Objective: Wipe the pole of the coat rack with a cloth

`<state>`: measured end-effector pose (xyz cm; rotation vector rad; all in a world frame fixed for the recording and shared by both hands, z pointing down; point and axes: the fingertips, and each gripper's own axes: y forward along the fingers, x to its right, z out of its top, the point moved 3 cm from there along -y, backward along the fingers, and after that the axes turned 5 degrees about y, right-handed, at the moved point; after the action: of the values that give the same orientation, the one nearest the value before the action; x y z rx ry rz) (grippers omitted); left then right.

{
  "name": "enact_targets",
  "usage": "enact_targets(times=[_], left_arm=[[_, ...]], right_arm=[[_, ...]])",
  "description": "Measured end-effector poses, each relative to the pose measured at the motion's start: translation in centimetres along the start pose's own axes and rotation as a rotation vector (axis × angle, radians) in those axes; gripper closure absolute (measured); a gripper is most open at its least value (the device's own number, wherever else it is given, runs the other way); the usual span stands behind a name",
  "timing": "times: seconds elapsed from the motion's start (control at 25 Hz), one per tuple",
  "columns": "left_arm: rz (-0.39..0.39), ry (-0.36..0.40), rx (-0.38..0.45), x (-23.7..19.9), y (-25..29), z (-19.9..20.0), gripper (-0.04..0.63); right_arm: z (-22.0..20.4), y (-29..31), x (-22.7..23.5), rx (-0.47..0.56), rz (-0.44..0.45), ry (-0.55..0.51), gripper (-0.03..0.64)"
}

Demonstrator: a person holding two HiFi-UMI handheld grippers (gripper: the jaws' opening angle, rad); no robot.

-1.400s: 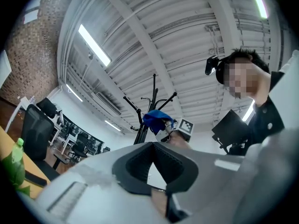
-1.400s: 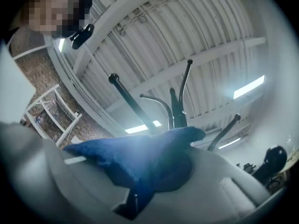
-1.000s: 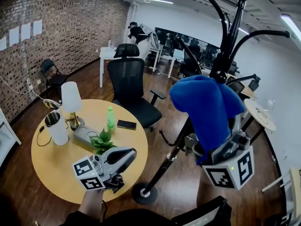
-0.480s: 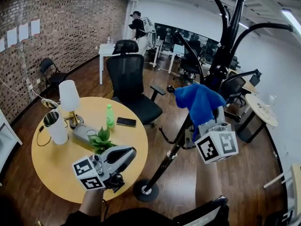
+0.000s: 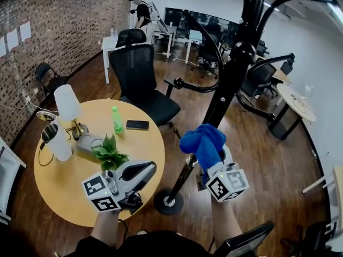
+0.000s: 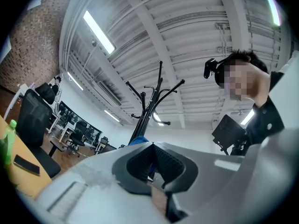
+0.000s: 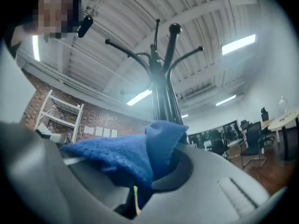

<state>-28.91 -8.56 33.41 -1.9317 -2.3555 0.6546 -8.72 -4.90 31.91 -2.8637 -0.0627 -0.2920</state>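
Lowered from the hook level of a second ago, the right gripper point(image 5: 208, 158) now sits low beside the coat rack pole point(image 5: 228, 84), a little above the round base point(image 5: 168, 202), its marker cube turned toward the camera and the forearm reaching up from the bottom edge of the head view. Its jaws are clamped on the blue cloth point(image 5: 202, 142), which bunches over them and appears to press against the lower pole. The left gripper point(image 5: 146, 170) keeps its place over the near edge of the round table point(image 5: 59, 194), pointing right toward the rack, jaws closed together on nothing. Only the right gripper view shows the cloth point(image 7: 126, 158) pinched in the jaw throat, its peak overlapping the pole point(image 7: 163, 99) as it rises to the hooks. Only the left gripper view shows the ribbed pads point(image 6: 140, 161) meeting, with the rack point(image 6: 148, 104) beyond them. Only the head view shows the lamp point(image 5: 65, 101), bottle point(image 5: 116, 120), phone point(image 5: 138, 125) and plant point(image 5: 109, 153) on the table.
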Motion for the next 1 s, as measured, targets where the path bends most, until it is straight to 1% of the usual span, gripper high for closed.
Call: enact_targets(times=[0.2, 0.28, 0.36, 0.44, 0.6, 0.64, 0.68, 0.76, 0.88, 0.92, 1.0], left_arm=[[-0.009, -0.030, -0.023, 0.0, 0.7, -1.1, 0.594], [-0.019, -0.038, -0.034, 0.2, 1.2, -1.4, 0.594], [-0.027, -0.044, -0.043, 0.4, 1.6, -1.6, 0.594], [-0.031, -0.048, -0.046, 0.5, 1.8, -1.8, 0.594], [-0.028, -0.052, -0.045, 0.4, 2.0, -2.2, 0.594], [-0.027, -0.053, -0.045, 0.4, 2.0, -2.2, 0.594], [-0.025, -0.052, -0.045, 0.4, 2.0, -2.2, 0.594], [-0.022, -0.049, -0.043, 0.3, 1.9, -2.0, 0.594], [-0.010, -0.041, -0.034, 0.2, 1.5, -1.8, 0.594], [-0.006, -0.039, -0.031, 0.1, 1.4, -1.8, 0.594], [-0.002, -0.031, -0.025, 0.1, 1.1, -1.7, 0.594]], right_arm=[[-9.6, -2.8, 2.7, -0.205, -0.047, 0.137, 0.591], [-12.3, -3.7, 3.5, -0.279, -0.054, 0.197, 0.591], [-13.6, -4.6, 3.6, -0.309, -0.045, 0.260, 0.590], [-13.8, -5.3, 2.8, -0.338, -0.014, 0.298, 0.591], [-13.2, -6.6, -1.2, -0.410, 0.149, 0.390, 0.591], [-13.1, -6.7, -1.7, -0.411, 0.168, 0.403, 0.591], [-13.1, -6.6, -1.8, -0.405, 0.168, 0.406, 0.591], [-13.5, -6.2, -0.8, -0.389, 0.132, 0.399, 0.591], [-13.9, -5.0, 1.8, -0.369, 0.041, 0.315, 0.591], [-13.7, -4.4, 2.4, -0.363, 0.027, 0.286, 0.591], [-12.3, -3.2, 2.7, -0.354, 0.045, 0.233, 0.591]])
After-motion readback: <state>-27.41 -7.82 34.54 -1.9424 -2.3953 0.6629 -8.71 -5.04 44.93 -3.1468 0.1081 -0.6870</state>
